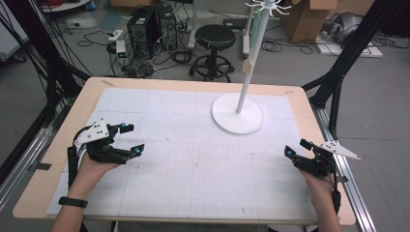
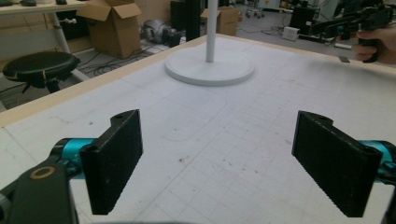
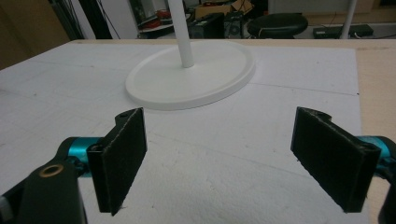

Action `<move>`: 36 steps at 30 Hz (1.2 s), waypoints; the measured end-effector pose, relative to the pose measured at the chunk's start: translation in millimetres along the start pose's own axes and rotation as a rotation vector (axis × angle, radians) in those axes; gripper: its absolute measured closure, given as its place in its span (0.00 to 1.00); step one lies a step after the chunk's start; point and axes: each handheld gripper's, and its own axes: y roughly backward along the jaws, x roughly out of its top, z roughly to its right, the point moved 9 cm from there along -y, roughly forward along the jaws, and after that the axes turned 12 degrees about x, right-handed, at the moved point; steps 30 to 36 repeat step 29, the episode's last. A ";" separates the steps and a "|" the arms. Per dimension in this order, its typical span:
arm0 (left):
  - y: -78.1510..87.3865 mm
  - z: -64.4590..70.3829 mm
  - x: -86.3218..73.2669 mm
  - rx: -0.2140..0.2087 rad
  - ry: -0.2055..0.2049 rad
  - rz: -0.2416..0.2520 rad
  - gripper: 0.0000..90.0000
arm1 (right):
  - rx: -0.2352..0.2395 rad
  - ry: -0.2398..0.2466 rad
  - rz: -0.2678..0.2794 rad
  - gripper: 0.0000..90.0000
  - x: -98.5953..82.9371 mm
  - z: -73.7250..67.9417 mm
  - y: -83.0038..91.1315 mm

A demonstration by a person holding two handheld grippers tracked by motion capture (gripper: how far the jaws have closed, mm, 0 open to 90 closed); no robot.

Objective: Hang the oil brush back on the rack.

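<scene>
A white stand with a round base (image 1: 238,115) and a tall pole (image 1: 252,58) rises at the back right of the white gridded mat (image 1: 193,164). My left gripper (image 1: 132,139) hovers over the mat's left side, jaws wide open, nothing between them. My right gripper (image 1: 296,149) is held near the mat's right edge, also open and empty. In the left gripper view the stand base (image 2: 209,67) lies ahead, with the other hand and its gripper (image 2: 369,28) at the far right. In the right gripper view the base (image 3: 191,74) sits just beyond the open jaws.
The mat covers a wooden table (image 1: 82,104). Behind the table stand a black stool (image 1: 214,43), computer towers (image 1: 150,26) with loose cables, and cardboard boxes (image 1: 309,17). Black frame struts (image 1: 343,63) flank both sides.
</scene>
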 end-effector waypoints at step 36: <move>1.6 -8.0 -2.4 0.026 0.028 -0.008 0.19 | -0.002 0.006 -0.007 0.19 -2.2 -1.0 1.4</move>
